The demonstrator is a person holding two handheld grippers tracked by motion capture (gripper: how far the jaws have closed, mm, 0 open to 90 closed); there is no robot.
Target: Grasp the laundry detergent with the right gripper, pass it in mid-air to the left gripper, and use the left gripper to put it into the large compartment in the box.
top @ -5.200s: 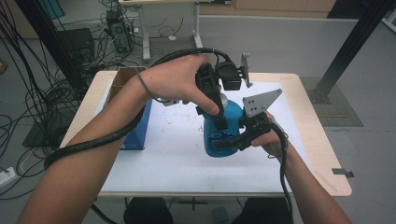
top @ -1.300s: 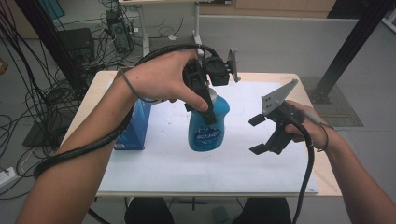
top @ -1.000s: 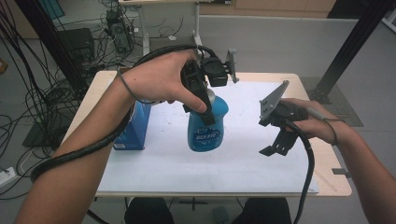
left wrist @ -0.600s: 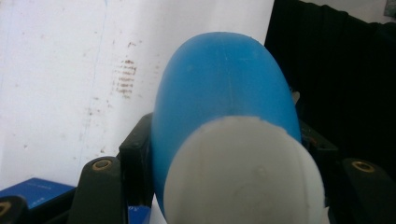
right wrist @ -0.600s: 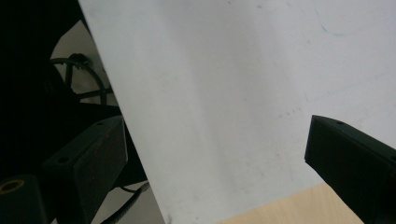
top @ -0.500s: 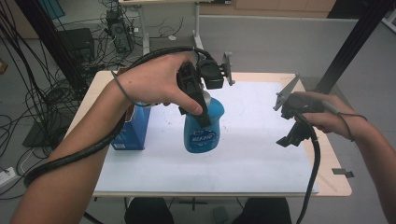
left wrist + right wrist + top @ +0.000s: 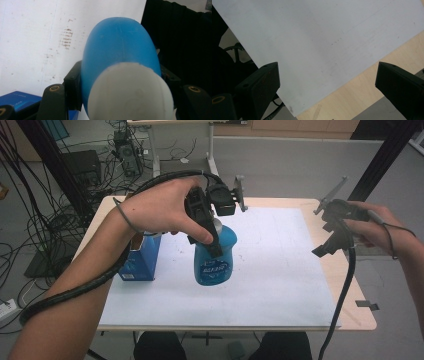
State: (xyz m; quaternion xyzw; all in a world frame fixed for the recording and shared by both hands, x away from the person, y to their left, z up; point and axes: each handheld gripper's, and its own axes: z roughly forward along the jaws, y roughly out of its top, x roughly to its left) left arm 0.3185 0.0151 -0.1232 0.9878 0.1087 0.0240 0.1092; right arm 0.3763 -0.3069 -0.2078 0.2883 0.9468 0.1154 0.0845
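While my left gripper (image 7: 212,237) stays off the sheet, its jaws are clamped on the neck of the blue bottle (image 7: 214,257), just below the white cap (image 7: 130,92). The bottle hangs upright above the middle of the white sheet (image 7: 280,270); whether its base touches the sheet I cannot tell from the high view. I judge the grasp and lift done. Setting the bottle down and letting go are left.

Largest to smallest, the surroundings are as follows:

- Room: grey floor, a second desk behind, and a tangle of black cables (image 7: 45,215) at the left.
- Table (image 7: 355,305): pale wood, bare along its right edge.
- White sheet: covers most of the table top, with faint brown scuff marks (image 7: 66,37) near the bottle.
- Blue box (image 7: 142,257): stands on the sheet just beside the bottle, on its left, partly under my left forearm.

My right gripper (image 7: 332,237) hangs over the table's right edge, well apart from the bottle — jaws spread wide, holding nothing.
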